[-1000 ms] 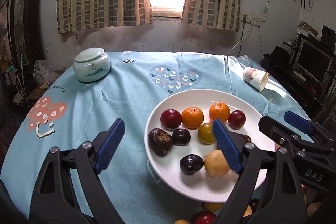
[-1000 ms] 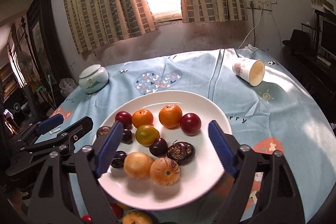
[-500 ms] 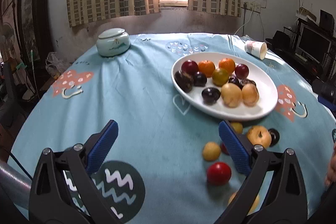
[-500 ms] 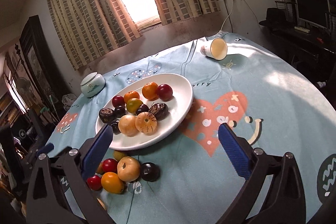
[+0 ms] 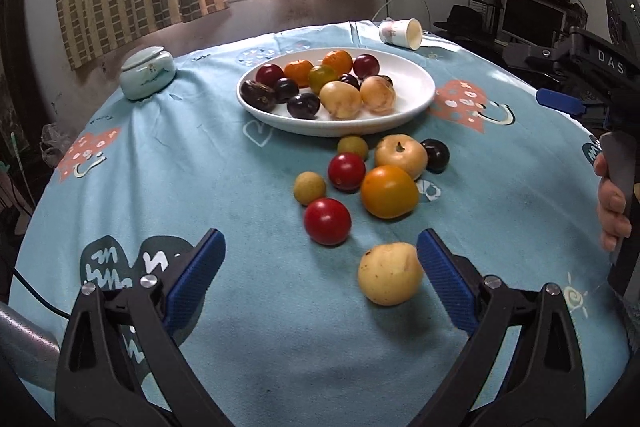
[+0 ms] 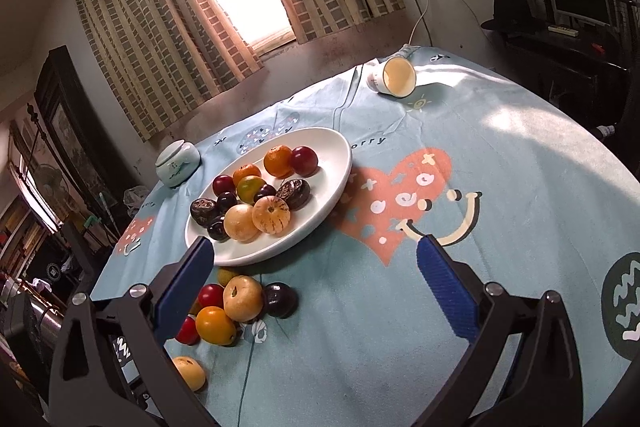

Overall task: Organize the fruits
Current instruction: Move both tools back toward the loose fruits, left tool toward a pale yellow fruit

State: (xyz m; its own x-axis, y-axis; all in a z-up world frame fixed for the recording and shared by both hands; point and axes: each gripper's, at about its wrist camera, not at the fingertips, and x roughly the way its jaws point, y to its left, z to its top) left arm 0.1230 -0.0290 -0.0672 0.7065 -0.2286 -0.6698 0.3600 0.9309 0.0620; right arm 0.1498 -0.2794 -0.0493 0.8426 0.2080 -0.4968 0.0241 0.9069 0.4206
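On table, left view only: we see round yellow fruit (image 5: 390,279), apparently smooth.
Left gripper (image 5: 320,267): released.
Right gripper (image 6: 314,281): released.

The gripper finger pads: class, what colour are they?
Blue, ribbed pads on black arms, clearest in the left wrist view.

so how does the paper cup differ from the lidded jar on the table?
Pose: the paper cup lies tipped on its side, open mouth toward the right wrist camera; the lidded jar stands upright, closed.
Shape: the cup is a tapered cylinder; the jar is squat and rounded.
Look: the cup is white with small print; the jar is pale green with a painted motif.
Both rest on the blue tablecloth, beyond the white plate, apart from the fruit.
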